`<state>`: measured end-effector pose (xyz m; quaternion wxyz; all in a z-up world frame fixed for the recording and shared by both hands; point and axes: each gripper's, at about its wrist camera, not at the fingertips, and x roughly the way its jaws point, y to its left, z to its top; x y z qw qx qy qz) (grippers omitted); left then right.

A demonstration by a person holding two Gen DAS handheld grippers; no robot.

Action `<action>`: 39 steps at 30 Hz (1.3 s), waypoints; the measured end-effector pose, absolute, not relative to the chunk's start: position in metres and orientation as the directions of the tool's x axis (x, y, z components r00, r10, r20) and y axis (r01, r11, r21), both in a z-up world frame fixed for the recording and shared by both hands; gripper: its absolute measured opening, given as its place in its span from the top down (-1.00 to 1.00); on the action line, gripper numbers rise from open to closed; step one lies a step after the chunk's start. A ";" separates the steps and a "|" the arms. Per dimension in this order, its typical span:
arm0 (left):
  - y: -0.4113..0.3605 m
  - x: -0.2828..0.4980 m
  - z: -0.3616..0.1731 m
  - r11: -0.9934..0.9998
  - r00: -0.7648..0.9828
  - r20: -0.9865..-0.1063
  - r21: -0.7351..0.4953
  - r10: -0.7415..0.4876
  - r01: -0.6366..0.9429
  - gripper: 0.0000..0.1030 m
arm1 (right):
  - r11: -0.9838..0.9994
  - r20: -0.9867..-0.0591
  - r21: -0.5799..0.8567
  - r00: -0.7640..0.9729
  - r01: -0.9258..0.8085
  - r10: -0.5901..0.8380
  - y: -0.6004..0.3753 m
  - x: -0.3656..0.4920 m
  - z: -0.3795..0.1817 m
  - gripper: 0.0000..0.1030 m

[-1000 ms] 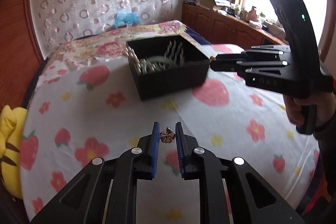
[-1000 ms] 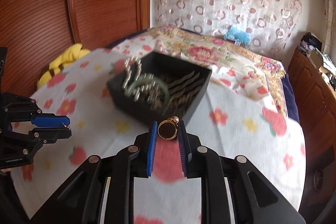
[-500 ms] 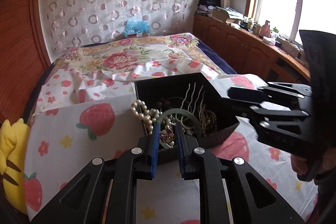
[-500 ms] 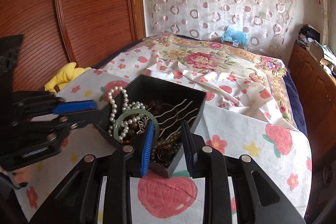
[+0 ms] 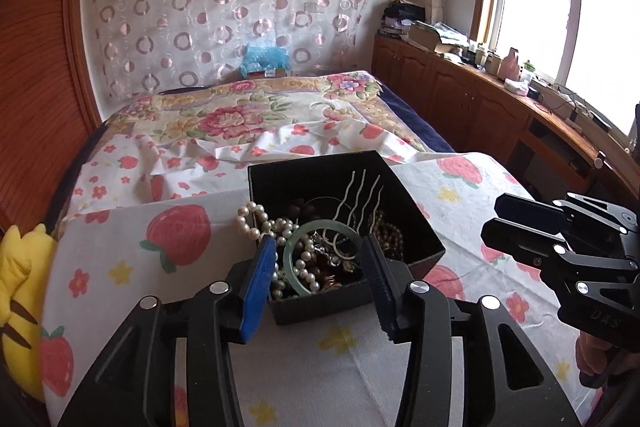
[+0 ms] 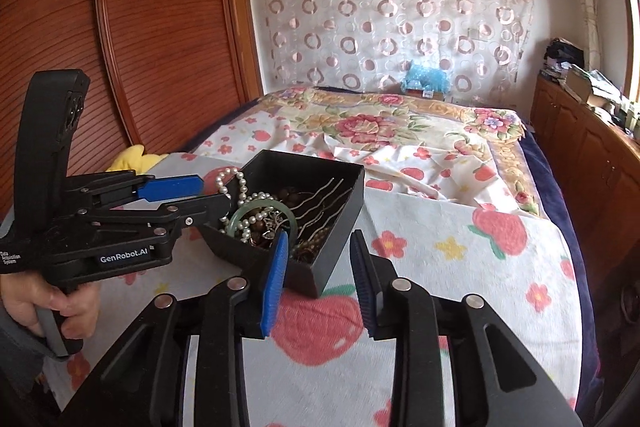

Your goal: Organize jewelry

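A black open box [image 5: 416, 227] sits on the strawberry-print sheet and holds a pearl strand [image 5: 256, 219], a green bangle [image 5: 320, 227], silver wavy hairpins [image 5: 360, 195] and dark beads. My left gripper [image 5: 320, 247] is open and empty, its jaws spread over the box's near side. My right gripper [image 6: 318, 241] is open and empty at the box's [image 6: 340, 187] near corner. The left gripper also shows in the right wrist view [image 6: 200, 195], and the right gripper in the left wrist view [image 5: 508, 219].
The bed carries a floral quilt [image 5: 240, 115] behind the box. A yellow plush toy [image 5: 20, 283] lies at the left edge. Wooden cabinets [image 5: 460, 95] with clutter run along the window side. A wooden wardrobe [image 6: 140, 47] stands on the left.
Both grippers moved to the box and opened. The flower piece has left the left gripper and the gold ring has left the right gripper.
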<state>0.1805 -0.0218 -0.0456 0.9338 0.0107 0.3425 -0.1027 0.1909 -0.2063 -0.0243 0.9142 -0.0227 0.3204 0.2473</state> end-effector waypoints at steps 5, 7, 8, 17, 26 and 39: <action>-0.018 0.152 -0.035 0.982 0.775 -0.609 -0.038 -0.170 0.186 -0.46 | 0.891 -0.559 0.135 0.710 -0.433 0.429 -0.213 0.163 -0.019 0.00; -0.018 0.140 -0.030 0.983 0.789 -0.592 -0.033 -0.164 0.179 -0.60 | 0.897 -0.550 0.130 0.723 -0.421 0.419 -0.213 0.153 -0.017 -0.12; -0.018 0.134 -0.027 0.984 0.797 -0.583 -0.028 -0.158 0.175 -0.67 | 0.901 -0.544 0.124 0.731 -0.415 0.411 -0.213 0.148 -0.016 -0.19; -0.005 0.090 -0.022 0.993 0.829 -0.549 -0.023 -0.109 0.116 -0.84 | 0.941 -0.487 0.076 0.811 -0.330 0.324 -0.219 0.114 -0.007 -0.95; 0.003 0.068 -0.026 0.997 0.833 -0.550 -0.003 -0.063 0.073 -0.85 | 0.952 -0.480 0.087 0.825 -0.293 0.298 -0.225 0.109 -0.010 -0.95; 0.007 0.060 -0.029 0.998 0.834 -0.550 -0.005 -0.056 0.064 -0.85 | 0.954 -0.479 0.088 0.827 -0.287 0.293 -0.224 0.108 -0.012 -0.95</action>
